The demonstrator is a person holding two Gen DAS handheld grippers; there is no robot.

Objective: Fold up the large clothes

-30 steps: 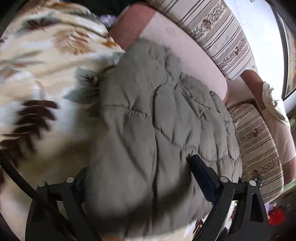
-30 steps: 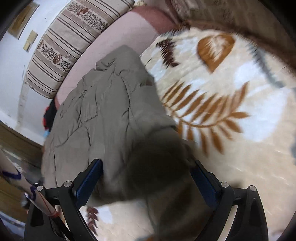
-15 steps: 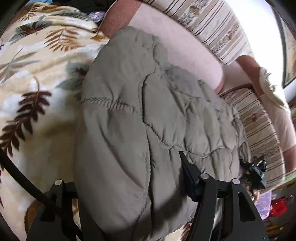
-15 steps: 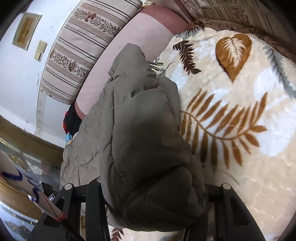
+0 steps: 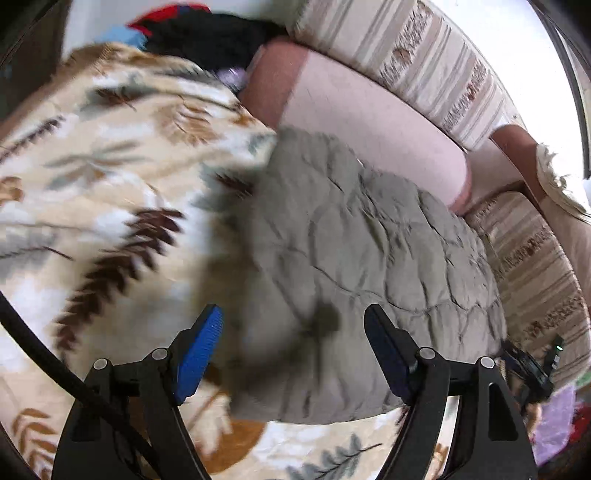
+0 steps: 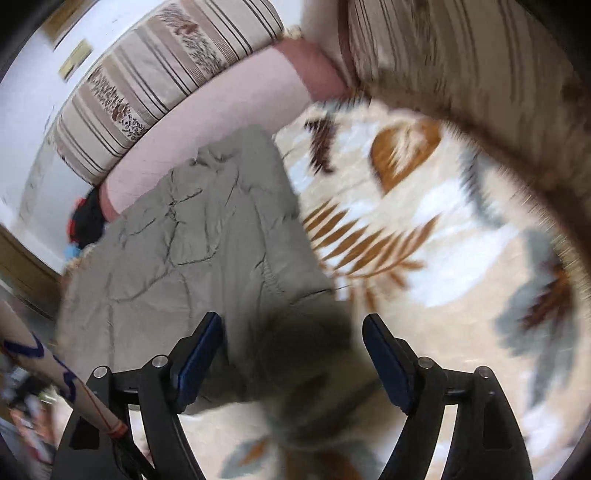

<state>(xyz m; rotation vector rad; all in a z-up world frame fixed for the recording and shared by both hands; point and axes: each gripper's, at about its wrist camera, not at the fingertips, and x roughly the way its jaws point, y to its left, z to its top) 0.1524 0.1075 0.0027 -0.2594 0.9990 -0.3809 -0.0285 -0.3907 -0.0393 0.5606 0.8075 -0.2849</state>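
Observation:
A grey-green quilted jacket (image 5: 369,266) lies folded on a leaf-patterned blanket (image 5: 92,192) on a sofa. My left gripper (image 5: 295,350) is open, its blue-padded fingers (image 5: 201,347) apart just above the jacket's near edge, holding nothing. In the right wrist view the same jacket (image 6: 192,251) lies left of centre on the blanket (image 6: 424,240). My right gripper (image 6: 291,354) is open above the jacket's near corner, empty. Both views are motion-blurred.
A pink sofa seat edge (image 5: 369,122) and striped back cushions (image 5: 424,62) lie beyond the jacket. Dark and red clothes (image 5: 207,33) are piled at the far end. A striped armrest (image 5: 535,266) stands at right. A white stick (image 6: 48,365) shows at lower left.
Both grippers were shut on the jacket's folded edge half a second ago. Both have opened, let it go and pulled back; the jacket now lies flat on the blanket.

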